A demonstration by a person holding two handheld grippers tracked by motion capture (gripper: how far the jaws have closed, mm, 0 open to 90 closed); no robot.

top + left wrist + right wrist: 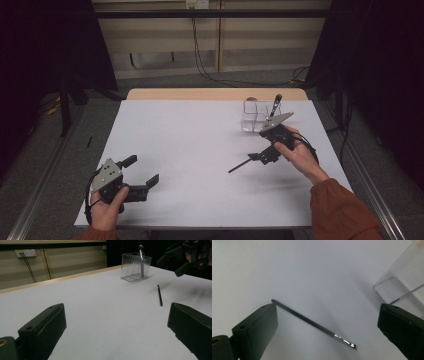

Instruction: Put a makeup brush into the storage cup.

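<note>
A thin black brush (pixel 239 165) with a silver ferrule lies flat on the white table (pixel 190 145). In the right gripper view this brush (pixel 312 321) runs between the jaws, below them. My right gripper (pixel 265 147) hovers open just above its right end. A clear plastic holder (pixel 254 116) stands behind, with a dark-handled brush (pixel 276 103) upright in it. My left gripper (pixel 142 170) rests open and empty near the front left. From the left gripper view, the holder (pixel 135 267), the lying brush (pixel 159 295) and my right gripper (pixel 173 265) show far ahead.
The table's wooden back edge (pixel 215 93) runs behind the holder. Metal rails (pixel 45 175) flank the table on both sides. Cables (pixel 200 55) hang down the back wall. Bare white surface lies between the two grippers.
</note>
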